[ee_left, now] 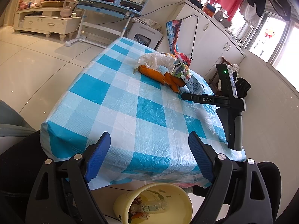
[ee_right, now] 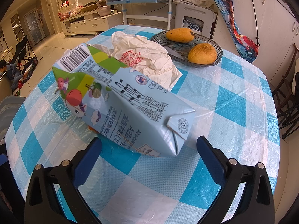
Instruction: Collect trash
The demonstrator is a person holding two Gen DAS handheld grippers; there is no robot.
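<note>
While I look through the left wrist camera, my left hand-held gripper (ee_left: 149,158) stands wide open with nothing between its blue fingers, above the near edge of the surface (ee_left: 130,100) with the blue and white checked cloth. Under that edge a yellow bucket (ee_left: 173,194) stands on the floor, with a clear plastic bottle (ee_left: 149,208) inside. My right hand-held gripper (ee_right: 149,156) is also wide open; its fingers do not touch the crushed milk carton (ee_right: 119,100), which lies on the cloth just ahead of them. Behind the carton lies a crumpled white plastic bag (ee_right: 147,56), and beside it a glass plate (ee_right: 160,39) with two yellow fruits. Carrots (ee_left: 158,74) lie by the carton.
</note>
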